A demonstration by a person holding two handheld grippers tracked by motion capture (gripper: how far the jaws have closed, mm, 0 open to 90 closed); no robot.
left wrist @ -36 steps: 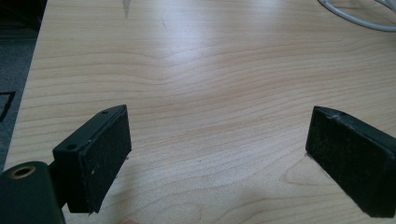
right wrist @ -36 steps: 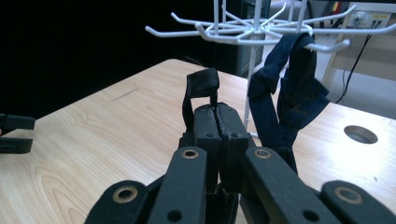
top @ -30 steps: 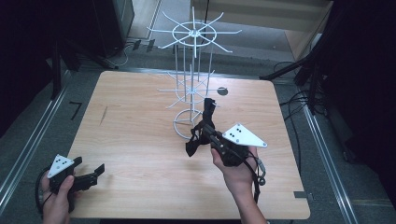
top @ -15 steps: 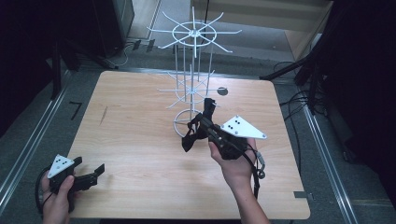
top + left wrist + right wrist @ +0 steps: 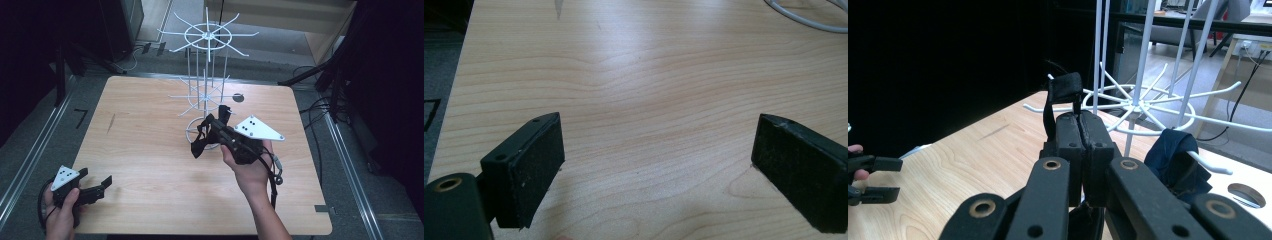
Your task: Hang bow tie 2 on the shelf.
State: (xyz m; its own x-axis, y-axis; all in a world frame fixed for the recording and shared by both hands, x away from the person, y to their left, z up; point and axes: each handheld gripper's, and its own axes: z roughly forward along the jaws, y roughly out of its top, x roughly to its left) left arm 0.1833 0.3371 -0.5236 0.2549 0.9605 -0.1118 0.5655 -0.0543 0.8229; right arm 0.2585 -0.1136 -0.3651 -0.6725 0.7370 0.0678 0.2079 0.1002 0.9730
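My right gripper (image 5: 218, 126) is shut on a black strap (image 5: 199, 144) whose loop dangles to its left, just above the round base of the white wire rack (image 5: 205, 95). In the right gripper view the jaws (image 5: 1081, 125) pinch the strap (image 5: 1064, 87), which curls up above the tips in front of the rack's lower ring of hooks (image 5: 1148, 107). A dark blue cloth piece (image 5: 1175, 160) hangs on one hook at the right. My left gripper (image 5: 95, 182) rests open at the table's near left corner, with bare wood between its pads (image 5: 659, 165).
The wooden table (image 5: 140, 150) has a dark round hole (image 5: 238, 97) behind the rack. The rack's upper ring (image 5: 206, 35) rises high over the far edge. Dark floor, rails and cables surround the table; the rack's base wire (image 5: 804, 20) lies far ahead of the left gripper.
The right gripper has lifted a little and shifted toward the rack, carrying the black strap with it. The left gripper has stayed where it was.
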